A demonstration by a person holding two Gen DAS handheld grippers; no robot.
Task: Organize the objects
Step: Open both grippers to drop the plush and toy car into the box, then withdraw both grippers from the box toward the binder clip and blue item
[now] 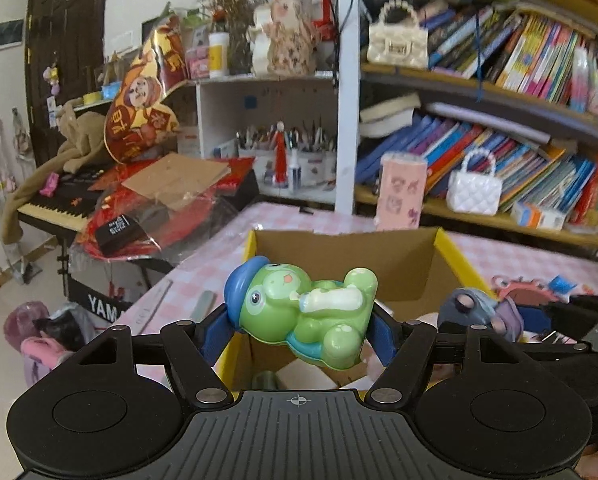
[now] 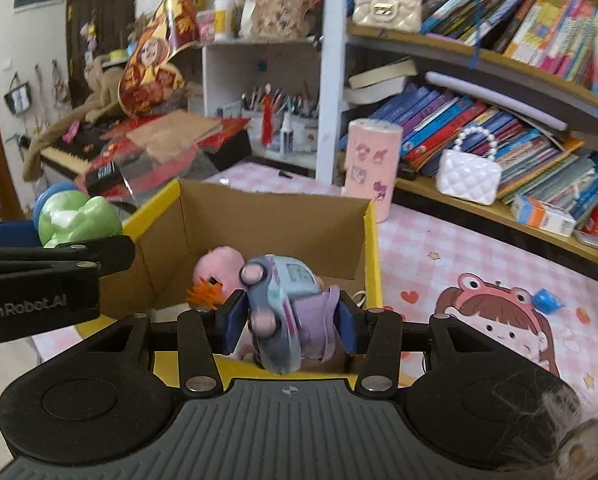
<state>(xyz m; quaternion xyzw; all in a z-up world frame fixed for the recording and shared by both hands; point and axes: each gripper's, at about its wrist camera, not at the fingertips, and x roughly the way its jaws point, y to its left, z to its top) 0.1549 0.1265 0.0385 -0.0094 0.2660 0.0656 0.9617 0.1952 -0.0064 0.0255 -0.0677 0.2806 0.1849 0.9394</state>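
My left gripper (image 1: 299,326) is shut on a green toy figure (image 1: 307,312) with a blue cap and a white bottle, held above the near rim of an open cardboard box (image 1: 339,252) with yellow edges. My right gripper (image 2: 291,320) is shut on a grey and purple toy car (image 2: 287,312) with pink wheels, held over the same box (image 2: 275,216). A pink plush toy (image 2: 219,266) and something orange lie inside the box. The green figure also shows at the left of the right wrist view (image 2: 79,216), and the toy car at the right of the left wrist view (image 1: 479,312).
The box stands on a pink checked tablecloth (image 2: 439,240) with a cartoon girl print. A pink cylinder (image 2: 373,160), a white handbag (image 2: 469,174) and bookshelves (image 2: 499,120) stand behind. A small blue wrapper (image 2: 547,300) lies at right. A cluttered keyboard piano (image 1: 99,200) is at left.
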